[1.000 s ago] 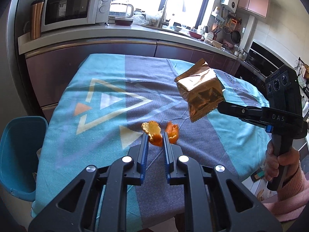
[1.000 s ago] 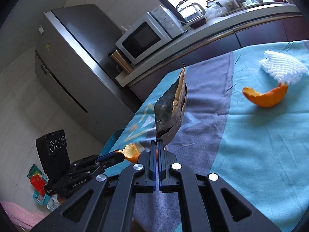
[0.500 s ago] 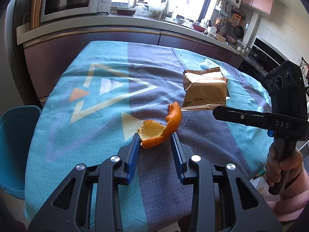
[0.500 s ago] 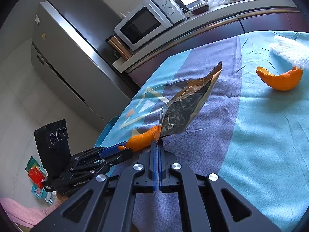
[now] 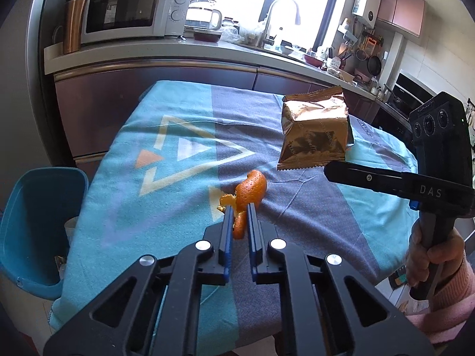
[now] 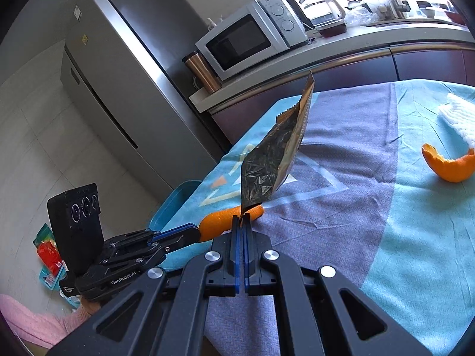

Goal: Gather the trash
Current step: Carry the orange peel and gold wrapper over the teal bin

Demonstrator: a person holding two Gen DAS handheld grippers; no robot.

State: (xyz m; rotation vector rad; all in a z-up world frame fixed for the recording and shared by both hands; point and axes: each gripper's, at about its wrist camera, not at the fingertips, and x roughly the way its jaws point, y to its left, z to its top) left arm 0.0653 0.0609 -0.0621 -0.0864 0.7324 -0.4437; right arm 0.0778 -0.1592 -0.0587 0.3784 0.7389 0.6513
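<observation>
My left gripper [image 5: 239, 207] is shut on an orange peel [image 5: 248, 192] and holds it just above the blue and grey tablecloth [image 5: 178, 136]. The peel also shows in the right wrist view [image 6: 219, 222]. My right gripper [image 6: 241, 219] is shut on the bottom edge of a brown foil snack bag [image 6: 276, 160], which stands up in the air. The bag also shows in the left wrist view [image 5: 314, 133], above the right gripper's finger [image 5: 350, 173].
A second orange peel [image 6: 449, 166] and a white foam net [image 6: 458, 118] lie on the cloth at the far right. A blue bin [image 5: 35, 225] stands at the table's left side. A counter with a microwave [image 5: 127, 12] runs behind the table.
My left gripper opened around the orange peel, then shut on it and lifted it a little. The right gripper has raised the foil bag more upright.
</observation>
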